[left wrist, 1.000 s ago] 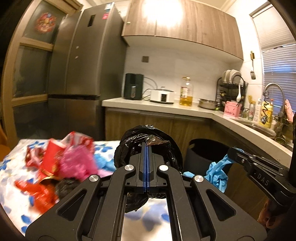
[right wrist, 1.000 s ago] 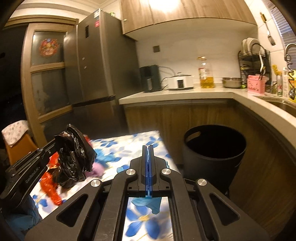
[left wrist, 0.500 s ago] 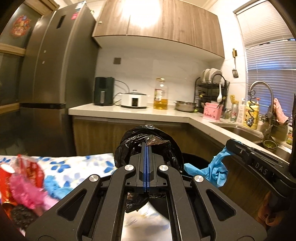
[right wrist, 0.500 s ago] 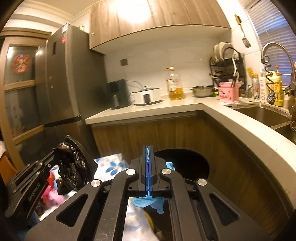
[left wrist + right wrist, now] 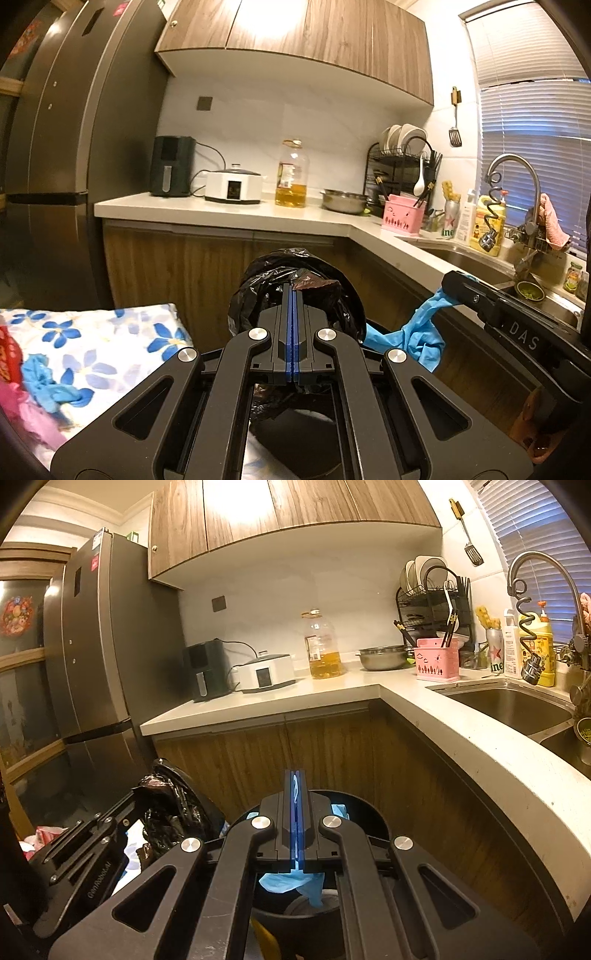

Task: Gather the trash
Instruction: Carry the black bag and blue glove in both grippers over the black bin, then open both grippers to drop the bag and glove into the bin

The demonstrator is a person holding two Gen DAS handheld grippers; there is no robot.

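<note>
The crumpled black plastic bag (image 5: 295,295) is clenched between the blue pads of the left hand-held gripper (image 5: 291,332), and the blue glove (image 5: 295,882) hangs pinched in the right hand-held gripper (image 5: 296,812); both sets of jaws are pressed fully together on their loads. A second ago both pieces were over the flowered desk (image 5: 110,332) with the black trash bin (image 5: 373,823) off to the side; now the glove dangles right above the bin's open mouth, and the bag has swung across to just beside the bin's rim, the desk and its remaining wrappers (image 5: 11,365) sliding off to the left edge of the left wrist view. Judging from this, the carry is about over and the drop comes next: the glove looks ready to be released, while the bag may need a little more travel to clear the rim. More litter waits on the desk, so the task is only partly done
</note>
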